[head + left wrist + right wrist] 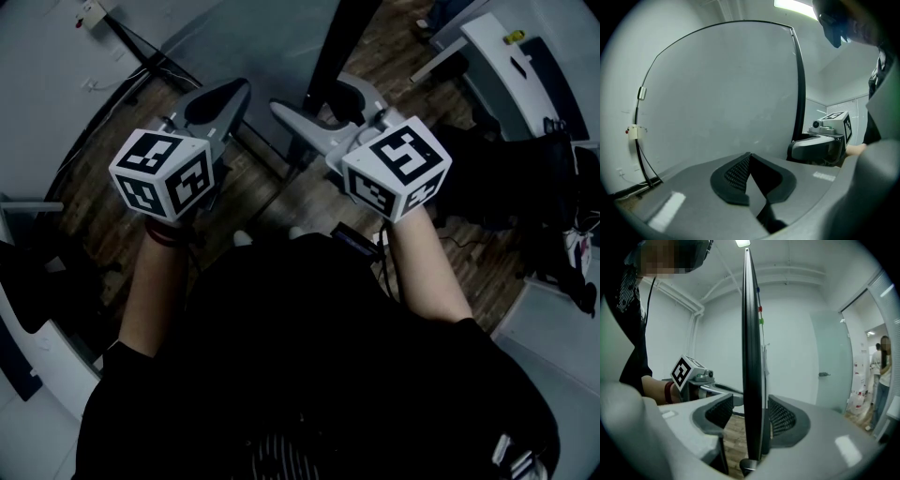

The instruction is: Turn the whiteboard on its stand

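Note:
The whiteboard stands upright, and its pale face with a black frame fills the left gripper view. The right gripper view shows it edge-on, running up between the jaws. My right gripper straddles that edge with its jaws wide. The left pad stands clear of the frame and the right pad sits close beside it. In the head view the right gripper reaches to the board's dark edge. My left gripper is shut on nothing, just short of the board's face.
Red and green magnets cling near the board's top. A cable runs down the wall at the left. A person stands by a doorway at the far right. A white table and dark bags sit to the right on the wooden floor.

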{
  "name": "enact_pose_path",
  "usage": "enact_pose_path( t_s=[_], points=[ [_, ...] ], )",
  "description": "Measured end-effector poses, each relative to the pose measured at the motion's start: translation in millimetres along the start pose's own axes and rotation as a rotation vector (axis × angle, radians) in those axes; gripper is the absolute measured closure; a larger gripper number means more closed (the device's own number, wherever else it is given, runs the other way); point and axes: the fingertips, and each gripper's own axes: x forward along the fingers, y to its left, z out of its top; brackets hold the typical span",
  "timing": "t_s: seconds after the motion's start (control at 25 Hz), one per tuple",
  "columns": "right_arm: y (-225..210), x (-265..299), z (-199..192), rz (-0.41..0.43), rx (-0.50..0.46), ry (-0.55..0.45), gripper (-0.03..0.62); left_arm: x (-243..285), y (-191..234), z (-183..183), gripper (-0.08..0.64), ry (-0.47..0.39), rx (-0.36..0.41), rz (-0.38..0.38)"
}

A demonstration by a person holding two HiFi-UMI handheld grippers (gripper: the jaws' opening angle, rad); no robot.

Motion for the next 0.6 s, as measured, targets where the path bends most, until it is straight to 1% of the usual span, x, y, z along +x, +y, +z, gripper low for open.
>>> enact_pose_path(
  t_s=[0.24,0.36,0.44,0.48,0.56,0.6],
  points=[
    [0,3,-1,0.001,-0.009,0.005,0.359,2,1,1,0.555,-0.001,0.004,-0.001],
    [-4,3,0,-0.011,-0.017,-0.007,0.369,3,2,-1,0.555,0.001,0.007,-0.002],
    [-3,4,3,-0.033,-0.051,-0.022,0.448,2,2,-2,0.555,0.003,0.009,0.001],
    [0,4,4,-0.039,-0.072,-0.026,0.461,1,3,-2,0.555,0.004,0.010,0.002],
    [7,4,6,-0.044,-0.111,-0.024,0.525,0,2,-1,0.555,0.006,0.013,0.003],
    [8,4,6,-0.043,-0.113,-0.023,0.526,0,2,0,0.555,0.007,0.016,0.003]
  ],
)
